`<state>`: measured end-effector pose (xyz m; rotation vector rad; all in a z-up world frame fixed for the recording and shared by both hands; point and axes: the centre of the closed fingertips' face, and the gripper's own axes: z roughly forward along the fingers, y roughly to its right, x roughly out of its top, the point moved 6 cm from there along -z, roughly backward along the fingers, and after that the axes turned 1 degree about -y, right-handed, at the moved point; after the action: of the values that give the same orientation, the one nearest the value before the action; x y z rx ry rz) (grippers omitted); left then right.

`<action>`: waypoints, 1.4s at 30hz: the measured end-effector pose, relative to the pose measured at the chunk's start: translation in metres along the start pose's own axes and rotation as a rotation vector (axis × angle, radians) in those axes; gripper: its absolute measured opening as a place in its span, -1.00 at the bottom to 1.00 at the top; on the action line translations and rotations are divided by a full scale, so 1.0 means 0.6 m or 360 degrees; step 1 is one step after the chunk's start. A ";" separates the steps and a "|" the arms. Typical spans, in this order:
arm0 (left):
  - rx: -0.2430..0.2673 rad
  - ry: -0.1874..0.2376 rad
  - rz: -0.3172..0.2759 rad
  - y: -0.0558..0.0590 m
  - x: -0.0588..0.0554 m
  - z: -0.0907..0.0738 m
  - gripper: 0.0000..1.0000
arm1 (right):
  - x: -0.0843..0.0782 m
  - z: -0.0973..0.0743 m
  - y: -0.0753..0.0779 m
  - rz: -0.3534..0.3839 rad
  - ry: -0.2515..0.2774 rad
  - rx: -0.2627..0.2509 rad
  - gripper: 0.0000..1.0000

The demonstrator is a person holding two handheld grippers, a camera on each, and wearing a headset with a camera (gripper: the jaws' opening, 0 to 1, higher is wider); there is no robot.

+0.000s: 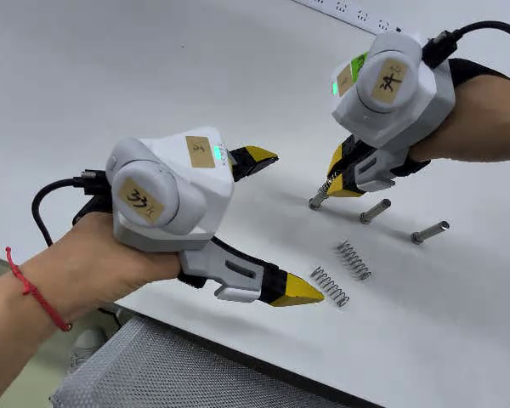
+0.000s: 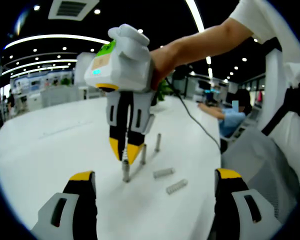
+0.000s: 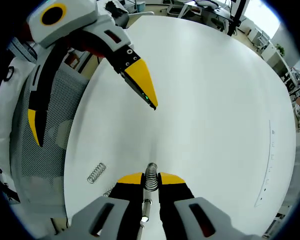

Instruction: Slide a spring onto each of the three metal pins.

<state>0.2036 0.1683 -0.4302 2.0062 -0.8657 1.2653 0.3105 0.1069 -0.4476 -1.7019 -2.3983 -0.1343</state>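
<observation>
One steel coil spring [image 3: 151, 172] pinched in the fingers of my right gripper [image 1: 338, 180], at a short metal pin [image 1: 318, 201].
Off-axis, I think it could snag or flick away; left gripper [image 1: 287, 225] fingers spread, empty.

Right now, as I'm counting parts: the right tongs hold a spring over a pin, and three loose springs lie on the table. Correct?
Not quite. Two loose springs lie on the table, not three; the head view shows it. The right tongs do hold a spring over a pin.
</observation>
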 end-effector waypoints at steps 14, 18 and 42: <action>0.0010 0.0010 -0.0009 -0.002 0.000 -0.002 0.99 | 0.000 0.024 -0.010 -0.0033 -0.0042 -0.0009 -0.76; 0.0013 0.0009 -0.0009 -0.003 -0.001 -0.003 0.99 | -0.001 0.033 -0.009 -0.0031 -0.0047 -0.0005 -0.76; 0.0005 -0.0003 -0.0004 -0.001 -0.004 -0.004 0.99 | 0.000 0.054 0.001 -0.0030 -0.0037 -0.0003 -0.70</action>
<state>0.2022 0.1708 -0.4315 2.0108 -0.8620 1.2643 0.3077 0.1131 -0.4795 -1.6908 -2.4321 -0.1205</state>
